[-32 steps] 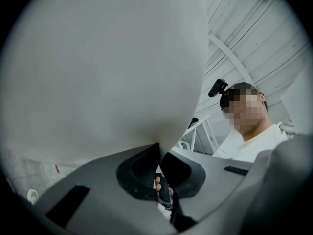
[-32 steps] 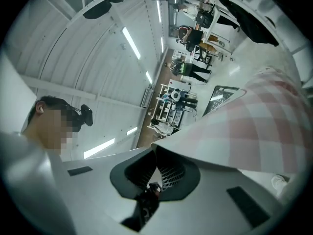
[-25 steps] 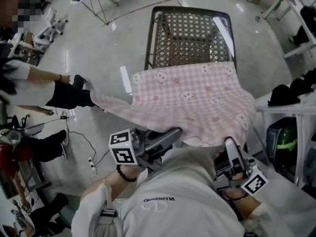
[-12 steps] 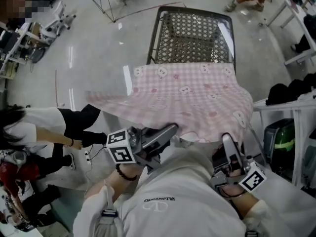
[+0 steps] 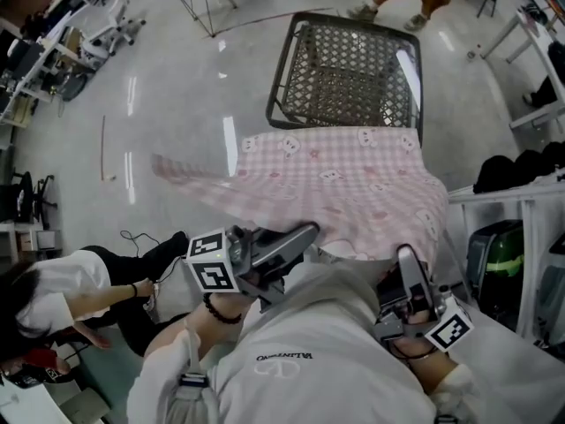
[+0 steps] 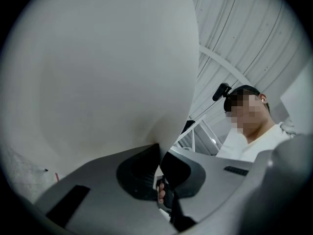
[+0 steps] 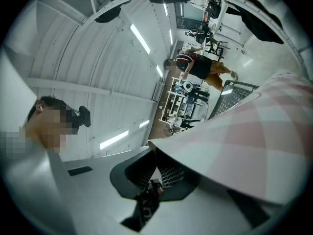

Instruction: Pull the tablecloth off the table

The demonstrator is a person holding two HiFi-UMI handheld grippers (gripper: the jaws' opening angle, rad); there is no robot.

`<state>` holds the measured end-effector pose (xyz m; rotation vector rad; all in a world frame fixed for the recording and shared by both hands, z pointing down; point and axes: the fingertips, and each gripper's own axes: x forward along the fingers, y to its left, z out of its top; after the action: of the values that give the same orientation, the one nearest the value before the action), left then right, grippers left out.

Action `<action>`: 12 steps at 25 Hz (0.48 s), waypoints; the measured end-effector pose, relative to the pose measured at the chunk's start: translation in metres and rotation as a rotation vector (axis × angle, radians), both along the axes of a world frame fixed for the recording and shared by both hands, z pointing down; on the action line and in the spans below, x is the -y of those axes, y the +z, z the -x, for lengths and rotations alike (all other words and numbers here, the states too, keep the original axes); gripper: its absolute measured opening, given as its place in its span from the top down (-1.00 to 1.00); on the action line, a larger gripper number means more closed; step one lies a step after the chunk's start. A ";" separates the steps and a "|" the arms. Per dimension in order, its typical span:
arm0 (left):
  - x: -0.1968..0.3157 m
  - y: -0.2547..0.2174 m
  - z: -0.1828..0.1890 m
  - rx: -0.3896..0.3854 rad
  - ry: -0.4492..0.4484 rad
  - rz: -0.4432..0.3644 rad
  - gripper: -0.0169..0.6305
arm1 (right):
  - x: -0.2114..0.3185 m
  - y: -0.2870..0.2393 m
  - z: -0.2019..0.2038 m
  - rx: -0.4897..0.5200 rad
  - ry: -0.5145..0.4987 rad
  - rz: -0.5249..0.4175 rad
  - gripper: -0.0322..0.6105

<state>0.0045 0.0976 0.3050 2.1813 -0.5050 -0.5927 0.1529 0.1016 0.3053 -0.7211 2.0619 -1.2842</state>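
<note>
The pink tablecloth (image 5: 344,184) sits mid-frame, over the mesh worktop's (image 5: 344,60) lower end. The left hand-held gripper (image 5: 305,232) and right hand-held gripper (image 5: 408,254), low in frame, each pinch its edge tight.

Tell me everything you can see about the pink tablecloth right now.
The tablecloth is soft pink-and-white checked fabric printed with small animal faces. It drapes over the near part of the mesh table, whose far part lies bare. Its left corner flares out, blurred. Its near edge is pinched in the left gripper and right gripper.
</note>
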 end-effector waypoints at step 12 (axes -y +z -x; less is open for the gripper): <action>0.004 0.026 -0.016 0.029 -0.021 0.040 0.94 | 0.006 0.019 -0.012 0.015 0.003 0.025 0.87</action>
<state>0.0207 0.0938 0.3309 2.1520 -0.5510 -0.5580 0.1650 0.0958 0.3246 -0.7230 2.0359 -1.3123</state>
